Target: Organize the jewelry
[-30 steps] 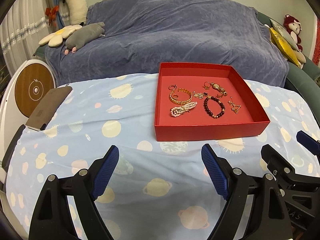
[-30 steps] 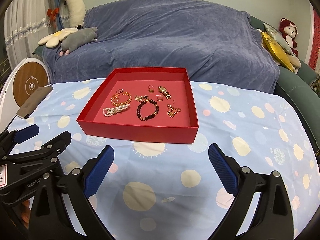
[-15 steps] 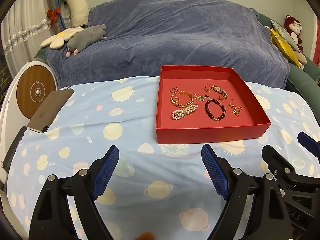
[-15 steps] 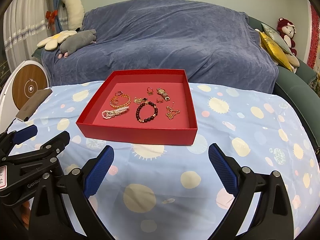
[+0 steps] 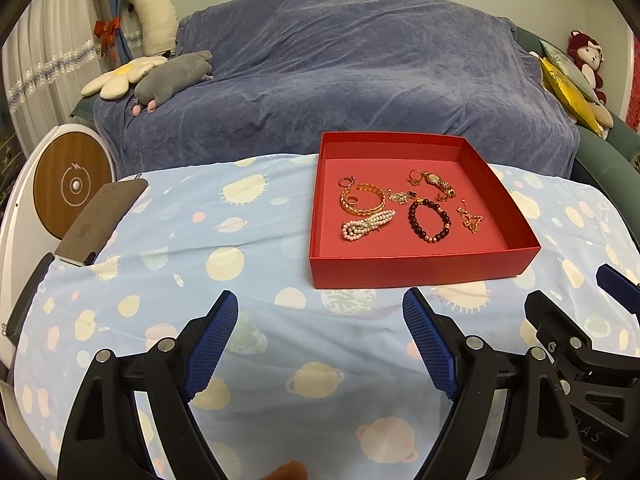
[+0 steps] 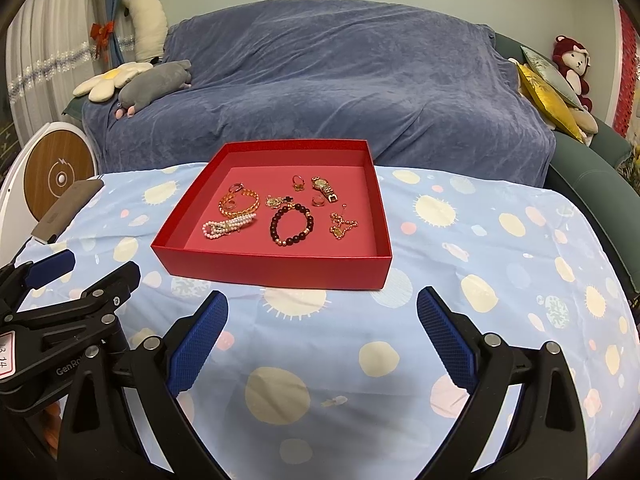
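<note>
A red shallow box (image 5: 420, 268) (image 6: 276, 266) sits on a table with a blue planet-print cloth. Inside lie a gold chain bracelet (image 5: 362, 199) (image 6: 239, 203), a pearl bracelet (image 5: 367, 225) (image 6: 228, 225), a dark bead bracelet (image 5: 429, 220) (image 6: 291, 224), a gold watch (image 5: 438, 183) (image 6: 325, 189), a thin gold chain (image 5: 470, 218) (image 6: 341, 226) and small rings. My left gripper (image 5: 320, 334) is open and empty, short of the box's near left corner. My right gripper (image 6: 322, 326) is open and empty, short of the box's near wall.
A sofa under a blue throw (image 6: 320, 80) stands behind the table, with plush toys and cushions. A dark phone-like slab (image 5: 102, 216) lies at the table's left edge beside a round white device (image 5: 72, 186). The cloth (image 6: 480, 240) lies bare right of the box.
Both grippers have drawn back and risen slightly, so the box sits a little farther and lower in both views. Both stay open; the jewelry has not moved.
</note>
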A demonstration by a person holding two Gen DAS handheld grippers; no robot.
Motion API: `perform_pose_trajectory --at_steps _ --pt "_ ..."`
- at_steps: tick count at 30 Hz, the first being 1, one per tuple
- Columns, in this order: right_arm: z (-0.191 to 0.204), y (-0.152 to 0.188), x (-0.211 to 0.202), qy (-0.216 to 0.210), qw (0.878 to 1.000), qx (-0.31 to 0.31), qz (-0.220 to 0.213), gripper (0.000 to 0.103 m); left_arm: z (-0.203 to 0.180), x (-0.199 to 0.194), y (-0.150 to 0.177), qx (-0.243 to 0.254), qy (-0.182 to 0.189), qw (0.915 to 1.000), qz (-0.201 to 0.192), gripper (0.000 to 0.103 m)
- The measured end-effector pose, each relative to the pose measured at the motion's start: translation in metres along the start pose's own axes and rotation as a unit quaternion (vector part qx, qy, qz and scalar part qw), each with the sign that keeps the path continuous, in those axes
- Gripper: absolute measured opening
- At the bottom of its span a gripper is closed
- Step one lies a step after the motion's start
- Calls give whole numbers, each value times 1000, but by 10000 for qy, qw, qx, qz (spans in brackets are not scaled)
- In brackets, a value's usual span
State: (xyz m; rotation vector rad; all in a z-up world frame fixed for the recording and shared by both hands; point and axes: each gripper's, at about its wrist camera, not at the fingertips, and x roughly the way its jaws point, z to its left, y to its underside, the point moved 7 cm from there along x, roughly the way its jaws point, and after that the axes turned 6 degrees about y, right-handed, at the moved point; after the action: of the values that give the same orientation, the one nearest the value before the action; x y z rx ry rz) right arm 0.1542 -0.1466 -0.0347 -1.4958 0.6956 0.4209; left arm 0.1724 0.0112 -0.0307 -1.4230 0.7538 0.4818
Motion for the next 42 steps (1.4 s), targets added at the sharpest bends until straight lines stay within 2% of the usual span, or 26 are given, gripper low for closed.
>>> perform_pose_trajectory --at_steps 42 --pt "-3 4 -12 32 10000 -12 -32 93 -9 3 7 -17 76 9999 94 82"
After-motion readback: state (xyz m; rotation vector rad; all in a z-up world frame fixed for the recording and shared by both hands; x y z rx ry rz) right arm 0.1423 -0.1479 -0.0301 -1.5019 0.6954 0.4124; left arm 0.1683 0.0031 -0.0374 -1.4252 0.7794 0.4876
